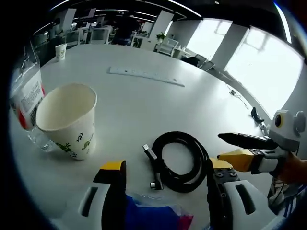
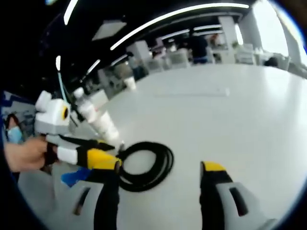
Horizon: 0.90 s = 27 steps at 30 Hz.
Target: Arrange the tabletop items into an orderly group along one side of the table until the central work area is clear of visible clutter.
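Both grippers stand wide and empty over the white tabletop (image 1: 144,100). The coiled black cable (image 1: 180,160) lies between them, beside the paper cup (image 1: 67,120); gathering it looks next, needing jaws closed around the coil.

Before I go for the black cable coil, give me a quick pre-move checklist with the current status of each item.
1. Left gripper open and empty: ok, its fingers are spread with nothing between them.
2. Right gripper open and empty: ok, the fingers stand apart over bare table.
3. Black cable coil free of other items: ok, it lies flat on its own, apart from the paper cup.
4. Cable connector ends untangled: ok, both lie loose beside the coil.
5. Grippers clear of each other: not ok, both close in on the coil from opposite sides.
6. Blue wrapper out of the left gripper's way: cannot tell, it sits right beneath the fingers.
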Each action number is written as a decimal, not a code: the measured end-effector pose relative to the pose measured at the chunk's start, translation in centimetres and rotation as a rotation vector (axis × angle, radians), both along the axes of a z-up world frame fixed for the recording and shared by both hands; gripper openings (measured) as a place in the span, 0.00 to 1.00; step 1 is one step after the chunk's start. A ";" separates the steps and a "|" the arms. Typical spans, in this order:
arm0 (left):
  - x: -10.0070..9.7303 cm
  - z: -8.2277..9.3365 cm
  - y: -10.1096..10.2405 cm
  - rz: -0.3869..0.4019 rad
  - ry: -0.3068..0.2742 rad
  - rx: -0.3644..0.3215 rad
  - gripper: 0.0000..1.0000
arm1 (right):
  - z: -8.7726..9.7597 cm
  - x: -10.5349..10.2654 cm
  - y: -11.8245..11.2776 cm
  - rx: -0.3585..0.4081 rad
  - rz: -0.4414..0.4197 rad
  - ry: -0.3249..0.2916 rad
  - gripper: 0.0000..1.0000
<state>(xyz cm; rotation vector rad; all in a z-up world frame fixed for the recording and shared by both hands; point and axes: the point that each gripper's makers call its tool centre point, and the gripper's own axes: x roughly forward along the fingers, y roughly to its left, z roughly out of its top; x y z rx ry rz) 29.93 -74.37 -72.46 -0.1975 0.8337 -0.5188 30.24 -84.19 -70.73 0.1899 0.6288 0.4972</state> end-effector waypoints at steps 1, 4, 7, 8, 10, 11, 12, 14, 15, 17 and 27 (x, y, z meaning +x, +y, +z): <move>0.0 -0.1 0.1 -0.002 -0.002 0.006 0.65 | -0.2 0.2 0.1 0.003 -0.005 0.007 0.64; 0.4 -0.3 0.4 -0.005 -0.011 0.019 0.59 | -0.6 0.5 0.1 -0.010 -0.011 0.018 0.62; 0.8 -0.1 0.3 0.012 -0.008 0.004 0.57 | -1.0 0.8 0.2 -0.023 -0.020 0.020 0.60; 0.9 -0.2 0.3 0.015 -0.007 0.010 0.56 | -1.0 0.9 0.4 -0.024 -0.021 0.022 0.59; 1.1 -0.4 0.3 0.021 -0.016 0.025 0.52 | -1.3 1.0 0.7 -0.045 -0.018 0.021 0.57; 1.1 -0.5 0.3 0.025 -0.020 0.033 0.51 | -1.4 1.0 0.9 -0.061 -0.011 0.014 0.57; 1.2 -0.6 0.3 0.030 -0.027 0.038 0.50 | -1.6 1.1 1.1 -0.080 -0.003 0.007 0.56; 1.2 -0.6 0.0 0.028 -0.035 0.046 0.50 | -1.6 1.1 1.4 -0.095 0.007 0.001 0.54; 1.2 -0.7 -0.1 0.023 -0.038 0.050 0.49 | -1.7 1.1 1.6 -0.113 0.019 -0.006 0.52; 1.2 -0.9 -0.2 0.003 -0.052 0.073 0.44 | -2.1 1.1 1.6 -0.155 0.032 -0.010 0.47; 0.9 -1.1 -0.3 -0.031 -0.090 0.142 0.23 | -3.3 1.0 1.5 -0.234 0.029 0.011 0.22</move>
